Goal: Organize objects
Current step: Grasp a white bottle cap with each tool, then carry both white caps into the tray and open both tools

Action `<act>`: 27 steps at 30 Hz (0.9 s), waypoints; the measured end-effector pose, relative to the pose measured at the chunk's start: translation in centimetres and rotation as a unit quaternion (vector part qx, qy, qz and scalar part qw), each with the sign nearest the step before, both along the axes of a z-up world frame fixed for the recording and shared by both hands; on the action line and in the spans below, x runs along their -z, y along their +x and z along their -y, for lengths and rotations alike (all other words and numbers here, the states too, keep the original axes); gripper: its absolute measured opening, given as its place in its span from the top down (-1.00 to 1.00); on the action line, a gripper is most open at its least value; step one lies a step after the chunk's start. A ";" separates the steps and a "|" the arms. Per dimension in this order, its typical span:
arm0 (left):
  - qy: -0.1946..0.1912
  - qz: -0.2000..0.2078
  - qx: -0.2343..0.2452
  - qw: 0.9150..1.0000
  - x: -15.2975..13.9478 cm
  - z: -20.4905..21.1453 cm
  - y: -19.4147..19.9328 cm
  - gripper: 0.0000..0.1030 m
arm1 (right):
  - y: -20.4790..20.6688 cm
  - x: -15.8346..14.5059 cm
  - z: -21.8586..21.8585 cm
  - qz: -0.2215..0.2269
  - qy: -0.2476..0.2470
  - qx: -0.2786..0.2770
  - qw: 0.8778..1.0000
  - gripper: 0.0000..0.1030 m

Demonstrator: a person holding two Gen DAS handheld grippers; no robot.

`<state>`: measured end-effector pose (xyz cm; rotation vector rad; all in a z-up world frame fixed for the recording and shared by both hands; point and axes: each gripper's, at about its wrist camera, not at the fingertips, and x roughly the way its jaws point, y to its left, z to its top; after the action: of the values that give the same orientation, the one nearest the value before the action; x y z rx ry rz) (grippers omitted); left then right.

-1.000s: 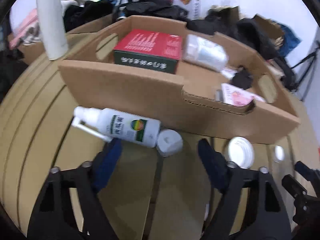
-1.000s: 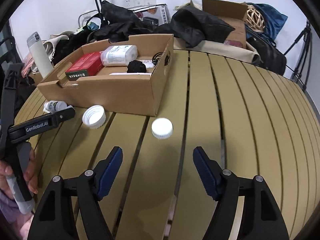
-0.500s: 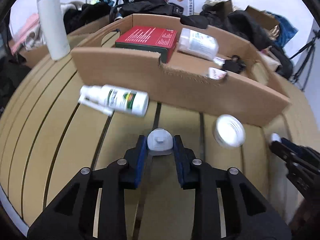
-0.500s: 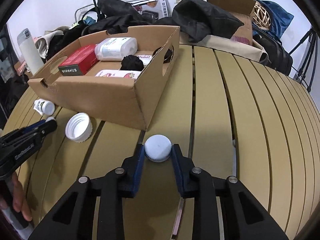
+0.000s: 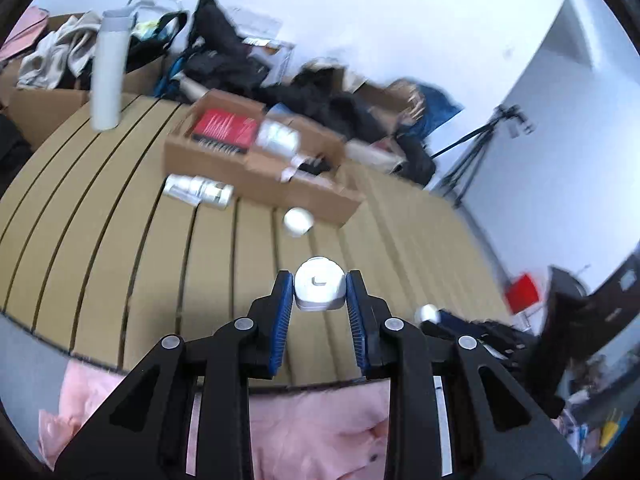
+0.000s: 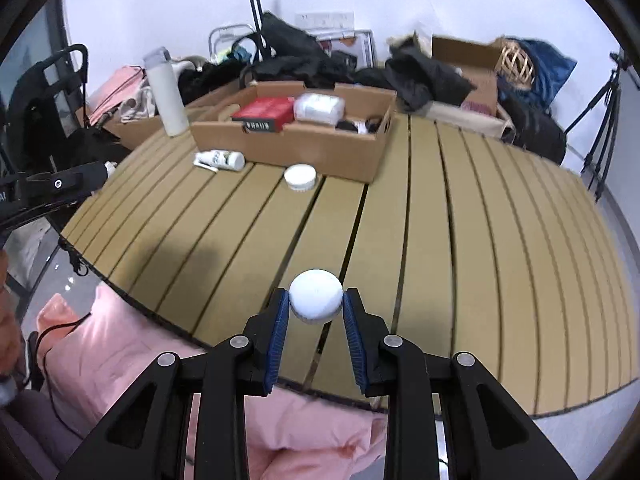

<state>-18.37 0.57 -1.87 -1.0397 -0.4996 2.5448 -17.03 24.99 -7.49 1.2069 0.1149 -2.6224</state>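
Your left gripper (image 5: 319, 286) is clamped on a small white cap (image 5: 319, 289), its blue pads pressing the cap's two sides, and it holds the cap in the air above the near part of the slatted table (image 5: 120, 240), well on your side of the cardboard box (image 5: 256, 176). Your right gripper (image 6: 316, 304) grips a round white lid (image 6: 316, 295) the same way, pads tight on either side, also lifted over the table's near edge and well short of the box. Take the box as your marker: inside it lie a red carton (image 6: 264, 111) toward its left end and a clear plastic-wrapped pack (image 6: 319, 106) just to the right of that, with some small dark items at its right end that are too small to make out. Just in front of the box's front wall, a white spray bottle (image 6: 219, 159) lies on its side near the left corner, and a white ribbed lid (image 6: 300, 177) sits on the table near the middle of that wall. To the left of the box and slightly behind it, a tall white flask (image 6: 166, 92) stands upright.
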 end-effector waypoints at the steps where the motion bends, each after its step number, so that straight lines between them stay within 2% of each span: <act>1: -0.017 -0.010 -0.002 1.000 -0.8 0.1 -0.4 0.55 | 0.0 -0.3 0.0 -0.002 -0.002 0.005 1.000 0.41; 4: -0.029 -0.023 0.011 0.999 -2.6 0.5 -2.5 0.54 | -0.8 -2.0 -0.1 -0.015 -0.026 0.005 1.000 0.41; 6: -0.027 -0.015 0.012 0.999 -3.6 1.1 -5.4 0.54 | -2.0 -3.2 -0.2 -0.022 -0.046 0.001 0.999 0.41; 9: -0.021 0.011 0.026 0.999 -3.4 1.2 -10.9 0.54 | -6.8 -4.7 -0.9 -0.009 -0.147 -0.018 0.989 0.41; 10: -0.024 0.020 0.021 0.999 -3.0 1.1 -12.4 0.54 | -8.4 -4.9 -0.8 -0.006 -0.154 -0.018 0.988 0.41; 14: -0.064 0.039 0.034 0.997 0.1 -0.1 -20.6 0.54 | -18.1 -5.1 1.7 -0.004 -0.151 -0.022 0.988 0.41; 15: -0.069 0.056 0.031 0.996 1.3 -0.1 -22.5 0.54 | -20.8 -4.8 2.7 -0.003 -0.147 -0.023 0.989 0.41; 19: -0.071 0.150 0.000 0.986 7.0 1.8 -28.8 0.54 | -29.0 -1.6 7.1 0.038 -0.120 -0.044 0.991 0.41; 22: -0.068 0.159 -0.018 0.985 8.2 3.4 -30.5 0.51 | -32.7 2.0 9.9 0.089 -0.096 -0.078 0.988 0.40; 23: -0.068 0.158 -0.021 0.985 8.5 4.0 -31.2 0.24 | -33.2 3.0 10.3 0.096 -0.089 -0.087 0.988 0.40; 24: -0.070 0.158 -0.025 0.985 8.9 4.6 -32.0 -0.21 | -33.4 3.8 10.5 0.098 -0.084 -0.094 0.987 0.40; 25: -0.069 0.155 -0.025 0.985 9.0 4.9 -32.3 -0.39 | -33.6 4.4 10.7 0.096 -0.077 -0.099 0.987 0.40; 27: -0.063 0.137 -0.015 0.988 9.3 5.4 -33.3 -0.44 | -33.8 5.2 10.9 0.088 -0.057 -0.094 0.990 0.29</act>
<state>-51.70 -4.80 -11.18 -1.4496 -0.4317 2.4978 -50.85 14.09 -12.65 1.3116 0.0442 -2.3184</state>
